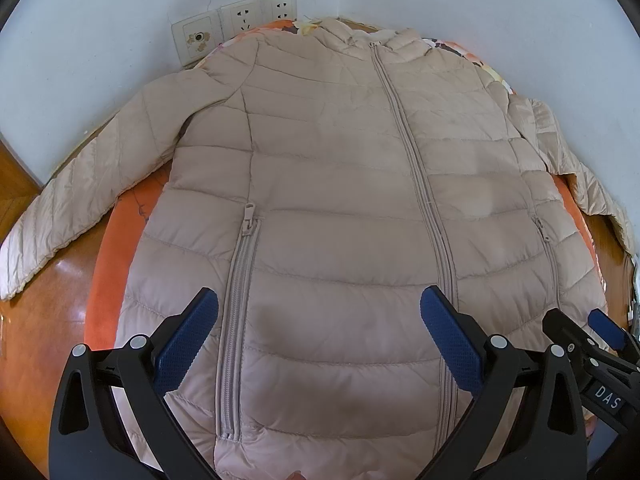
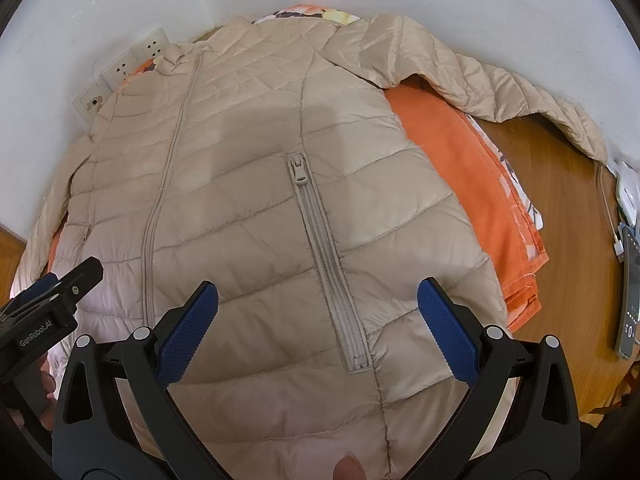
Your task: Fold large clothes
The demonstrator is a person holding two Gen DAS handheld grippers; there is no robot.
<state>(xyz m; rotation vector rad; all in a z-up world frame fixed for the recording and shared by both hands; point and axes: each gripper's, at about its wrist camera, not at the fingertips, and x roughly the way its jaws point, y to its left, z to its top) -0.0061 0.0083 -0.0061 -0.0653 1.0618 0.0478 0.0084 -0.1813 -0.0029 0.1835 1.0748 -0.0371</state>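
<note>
Nearest the left wrist camera, the left gripper hangs over the hem end of a beige quilted puffer jacket, its blue-padded jaws wide apart with nothing between them. One pad sits above the jacket's left-hand pocket zipper, the other over the central front zipper. The right gripper hangs alongside it, jaws likewise spread and empty, straddling the other pocket zipper; a fingertip shows at the bottom edge of the right wrist view.

The jacket lies flat, front up and zipped closed, on an orange cloth spread over a glossy brown wooden counter. Its hem is toward the cameras and its collar toward the wall. One sleeve stretches out to the left over the bare wood; the other sleeve reaches out to the right, bent along the foot of the wall.

On the counter's right edge lie a dark phone-like device and a white cable, well apart from the jacket.

Farthest away, behind the collar, a row of white wall sockets is set in a pale wall.
</note>
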